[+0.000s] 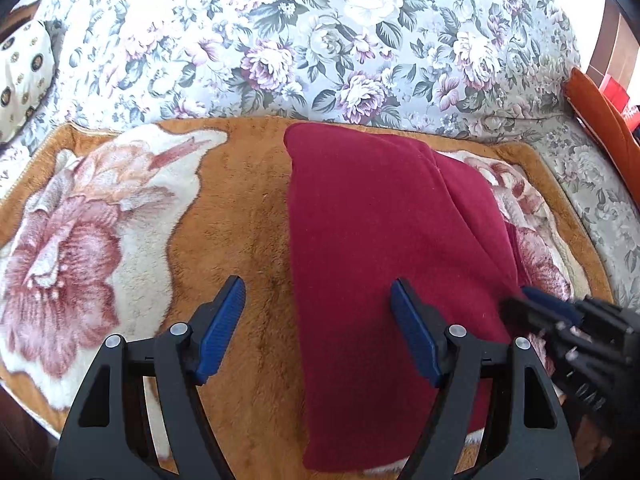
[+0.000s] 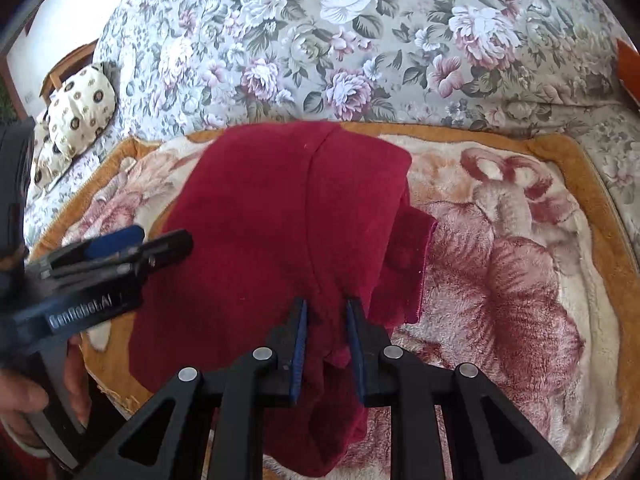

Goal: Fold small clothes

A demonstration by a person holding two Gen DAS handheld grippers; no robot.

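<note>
A dark red fleece garment (image 1: 372, 240) lies folded lengthwise on a brown plush blanket with pink flowers (image 1: 100, 232). My left gripper (image 1: 318, 300) is open and empty, held just above the garment's left edge near its near end. In the right wrist view the garment (image 2: 280, 220) fills the middle, and my right gripper (image 2: 326, 308) is shut on a bunched fold of its near right edge. A flap of the garment (image 2: 408, 268) sticks out on the right. The left gripper also shows in the right wrist view (image 2: 132, 246), and the right gripper shows in the left wrist view (image 1: 536, 300).
The blanket (image 2: 500, 280) lies on a sofa with a floral cover (image 1: 320, 40). A cream patterned cushion (image 2: 80, 108) sits at the far left. An orange cushion (image 1: 600, 120) is at the right end. The person's hand (image 2: 24, 396) holds the left gripper.
</note>
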